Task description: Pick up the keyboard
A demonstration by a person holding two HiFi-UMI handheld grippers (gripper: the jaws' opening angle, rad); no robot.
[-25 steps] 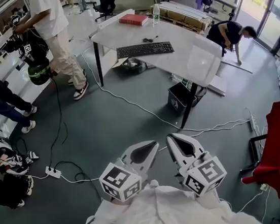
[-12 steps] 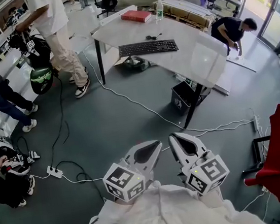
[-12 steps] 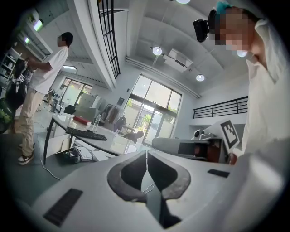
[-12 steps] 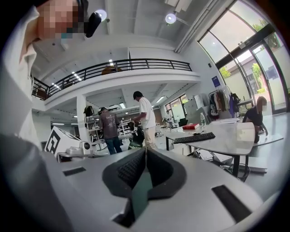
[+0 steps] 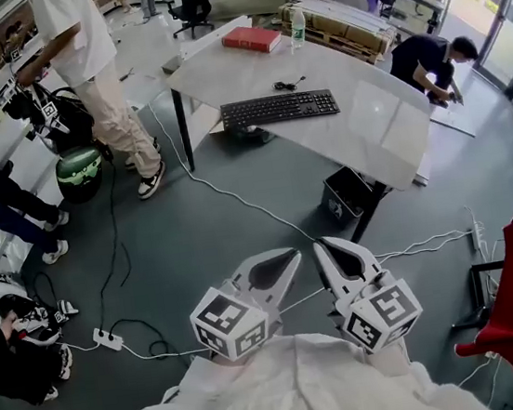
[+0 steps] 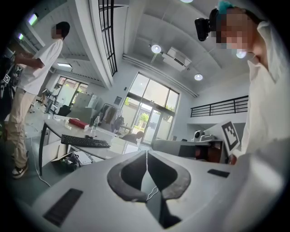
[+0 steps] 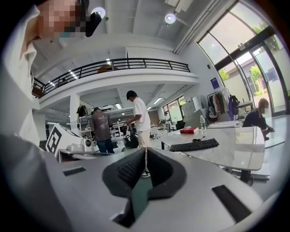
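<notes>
In the head view, the flat black keyboard (image 5: pixel 279 108) lies on the pale grey worktop (image 5: pixel 372 123) in the upper middle of the frame, below a red book (image 5: pixel 252 39) and a clear plastic bottle (image 5: pixel 297 27). The left gripper (image 5: pixel 288 263) and right gripper (image 5: pixel 331 257) sit side by side at bottom centre over the grey floor (image 5: pixel 194 226), well apart from the keyboard.

In the left gripper view, the jaws meet with nothing between them, and the keyboard (image 6: pixel 85 141) shows at middle left.

In the right gripper view, the jaws are likewise together and empty, with the keyboard (image 7: pixel 194 145) right of centre.
</notes>
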